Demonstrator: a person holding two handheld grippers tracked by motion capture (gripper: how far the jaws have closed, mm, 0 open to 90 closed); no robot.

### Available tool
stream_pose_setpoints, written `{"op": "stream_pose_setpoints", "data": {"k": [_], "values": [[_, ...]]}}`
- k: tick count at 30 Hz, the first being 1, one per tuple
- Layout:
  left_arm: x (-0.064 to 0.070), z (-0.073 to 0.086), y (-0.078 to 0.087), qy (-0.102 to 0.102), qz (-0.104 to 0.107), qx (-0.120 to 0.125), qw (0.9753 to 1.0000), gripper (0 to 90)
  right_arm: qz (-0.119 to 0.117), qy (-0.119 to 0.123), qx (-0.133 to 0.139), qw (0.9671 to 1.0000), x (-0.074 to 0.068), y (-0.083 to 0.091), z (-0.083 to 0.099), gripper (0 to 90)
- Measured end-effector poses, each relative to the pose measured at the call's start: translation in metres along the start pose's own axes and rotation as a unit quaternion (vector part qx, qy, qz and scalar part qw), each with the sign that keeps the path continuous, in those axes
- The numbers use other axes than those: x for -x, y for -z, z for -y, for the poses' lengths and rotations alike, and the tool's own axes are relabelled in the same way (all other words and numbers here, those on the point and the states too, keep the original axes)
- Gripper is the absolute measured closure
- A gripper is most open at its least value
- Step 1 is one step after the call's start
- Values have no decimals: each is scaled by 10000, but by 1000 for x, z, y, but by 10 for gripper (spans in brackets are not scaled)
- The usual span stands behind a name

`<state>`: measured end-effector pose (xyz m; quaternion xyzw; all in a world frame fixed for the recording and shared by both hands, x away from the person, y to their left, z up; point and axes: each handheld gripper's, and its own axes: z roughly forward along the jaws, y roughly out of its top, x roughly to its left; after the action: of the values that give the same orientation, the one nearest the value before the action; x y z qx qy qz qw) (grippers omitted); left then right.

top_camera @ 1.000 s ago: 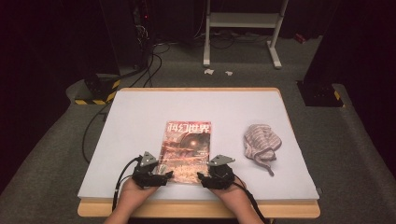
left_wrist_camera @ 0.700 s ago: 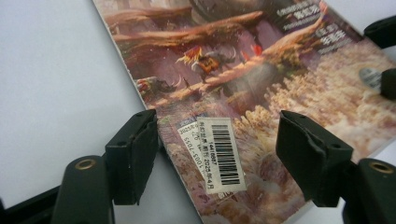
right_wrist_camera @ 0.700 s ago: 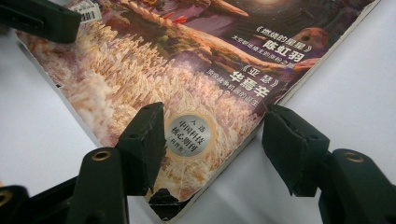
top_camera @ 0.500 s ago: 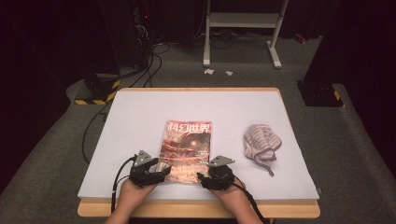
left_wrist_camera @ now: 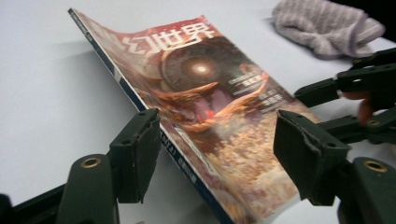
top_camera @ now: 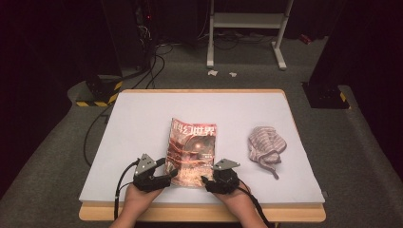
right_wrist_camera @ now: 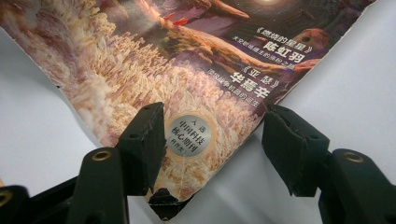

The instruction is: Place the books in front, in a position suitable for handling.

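White table top point(top_camera: 142, 123), wood-edged, on grey carpet in a dark room; cables point(top_camera: 142, 71) at far left on the floor, a white stand point(top_camera: 247, 28) beyond the far edge.

Left gripper point(top_camera: 167, 172): held at the near left, aimed rightward at the magazine's spine side. Jaws apart, one on each side of the near spine corner; whether a pad touches paper cannot be told. The left gripper view point(left_wrist_camera: 217, 161) shows the spine edge raised off the table with shadow under it, and a blue spine strip, neither readable from above.

Magazine point(top_camera: 192, 151): near centre of the table, cover up, reddish artwork with a large white title. Long axis runs near to far, slightly tilted; title end points away from the person, bottom edge toward the near table edge, between the two grippers. Seen also in the left gripper view point(left_wrist_camera: 201, 102).

Right gripper point(top_camera: 205, 180): at the magazine's near right corner, aimed leftward. Jaws apart, straddling that corner without closing. The right gripper view point(right_wrist_camera: 212, 140) shows the cover point(right_wrist_camera: 201, 60) from close, with a round silver sticker point(right_wrist_camera: 188, 134) between the jaws and small printed lines.

Striped cloth point(top_camera: 266, 146): crumpled, well right of the magazine, apart from it; its edge appears at the top of the left gripper view point(left_wrist_camera: 327, 28).
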<state>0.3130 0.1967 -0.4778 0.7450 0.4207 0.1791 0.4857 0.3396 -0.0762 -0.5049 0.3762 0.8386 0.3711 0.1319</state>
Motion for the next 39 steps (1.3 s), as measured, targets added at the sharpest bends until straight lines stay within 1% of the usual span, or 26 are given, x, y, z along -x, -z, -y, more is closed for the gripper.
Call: {"op": "stream_pose_setpoints", "data": {"k": [3, 5, 11, 13, 15, 18, 24, 28, 33, 39], "values": [[4, 0, -1, -22, 63, 20, 10000, 331, -2, 0, -8, 10000, 0, 1, 0, 398], [6, 0, -1, -36, 32, 42, 10000, 332, -8, 11, 0, 10000, 1, 1, 1, 397], [6, 1, -2, -14, 19, 66, 10000, 338, 1, 6, 23, 10000, 0, 1, 1, 397], [6, 1, -2, -11, -1, 36, 10000, 341, 3, 3, 25, 10000, 0, 1, 1, 398], [7, 1, -2, 10, 28, -4, 10000, 346, -1, 1, 35, 10000, 0, 1, 1, 397], [8, 1, -3, -37, 2, -1, 10000, 349, 1, -7, 30, 10000, 0, 1, 2, 398], [9, 2, -3, -51, -20, 20, 10000, 356, 3, -19, 34, 10000, 0, 1, 2, 398], [9, 3, -3, -102, -52, 19, 9999, 359, -4, -15, 45, 10000, 1, 1, 2, 398], [9, 4, -3, -117, -61, 24, 9999, 363, -7, -30, 44, 10000, 1, 1, 2, 398], [8, 5, -4, -86, -38, 34, 9999, 363, -13, -36, 49, 10000, 1, 1, 2, 398]]}}
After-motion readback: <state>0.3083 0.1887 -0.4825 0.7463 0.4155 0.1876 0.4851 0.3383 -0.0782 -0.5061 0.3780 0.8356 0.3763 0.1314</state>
